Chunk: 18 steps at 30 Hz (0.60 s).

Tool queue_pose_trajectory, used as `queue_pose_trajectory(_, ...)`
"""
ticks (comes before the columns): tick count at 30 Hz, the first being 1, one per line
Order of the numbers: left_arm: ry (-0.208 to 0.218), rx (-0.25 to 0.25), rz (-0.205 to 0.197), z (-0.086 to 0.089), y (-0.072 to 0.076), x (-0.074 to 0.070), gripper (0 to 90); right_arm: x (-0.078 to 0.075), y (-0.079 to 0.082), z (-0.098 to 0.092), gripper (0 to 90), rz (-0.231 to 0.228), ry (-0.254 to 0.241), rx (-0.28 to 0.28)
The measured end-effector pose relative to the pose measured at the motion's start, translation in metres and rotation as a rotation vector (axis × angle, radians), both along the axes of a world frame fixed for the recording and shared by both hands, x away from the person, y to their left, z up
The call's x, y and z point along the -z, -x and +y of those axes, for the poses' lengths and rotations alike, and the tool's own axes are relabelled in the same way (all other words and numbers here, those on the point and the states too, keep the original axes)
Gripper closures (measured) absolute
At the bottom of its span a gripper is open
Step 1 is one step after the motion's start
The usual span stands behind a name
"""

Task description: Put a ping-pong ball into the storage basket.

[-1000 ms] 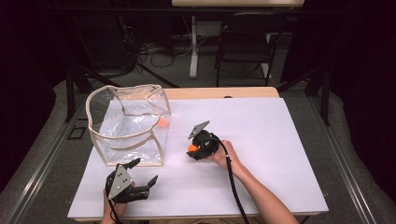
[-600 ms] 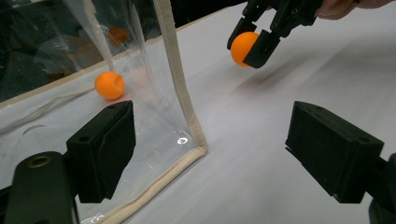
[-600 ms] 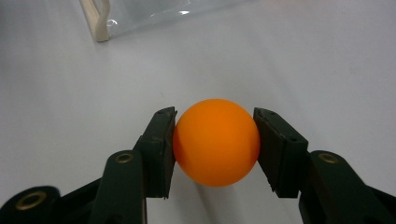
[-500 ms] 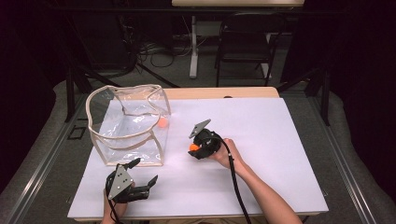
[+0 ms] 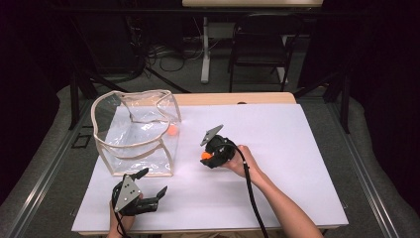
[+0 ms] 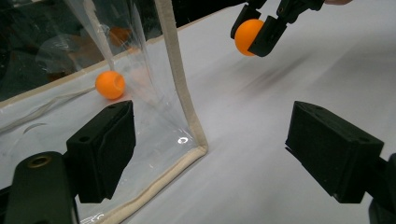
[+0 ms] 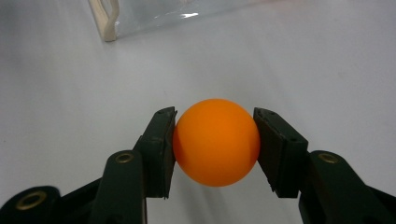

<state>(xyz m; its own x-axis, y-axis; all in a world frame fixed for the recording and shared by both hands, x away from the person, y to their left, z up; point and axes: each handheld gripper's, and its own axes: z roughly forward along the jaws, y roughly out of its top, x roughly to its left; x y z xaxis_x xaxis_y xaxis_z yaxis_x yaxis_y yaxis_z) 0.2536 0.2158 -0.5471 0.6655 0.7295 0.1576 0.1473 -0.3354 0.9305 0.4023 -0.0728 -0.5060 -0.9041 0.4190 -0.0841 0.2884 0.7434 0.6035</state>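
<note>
High view first: a white, matte table sheet (image 5: 297, 163) covers the table, and at its far left stands a clear plastic bag (image 5: 136, 134), soft-walled and crumpled, edged all round with cream fabric piping. A second orange ball (image 5: 172, 130) sits inside it, against the right-hand wall. The right gripper (image 5: 208, 157) is just right of the bag, mid-table, with the orange ball (image 5: 205, 155) pinched at its tip and a grey three-cornered plate on top. Down at the near left edge the left gripper (image 5: 153, 183) rests low, its jaws spread wide with nothing between them.

Left gripper view now: two blocky black foam-faced pads stand far apart, empty. Between them runs the bag's piped corner seam (image 6: 187, 116), the film glossy and creased. The ball inside (image 6: 110, 84) glows through the plastic, smooth and round. At the top, the right gripper (image 6: 254, 35) carries its ball (image 6: 247, 36) clear above the sheet.

Right gripper view: the ball (image 7: 216, 141) is clamped squarely between both black pads, each pressing a side, a matte, seamless sphere. Beyond it lies the white sheet, and the bag's cream corner (image 7: 105, 21) shows at the far left.
</note>
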Motion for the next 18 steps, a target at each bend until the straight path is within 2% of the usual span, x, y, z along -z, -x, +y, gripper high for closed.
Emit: queue_pose_trajectory(18,0.002,0.008,-0.003,-0.001,0.000,0.001,15.8,-0.015,0.001,-0.005,51.0,-0.014,0.012,-0.003)
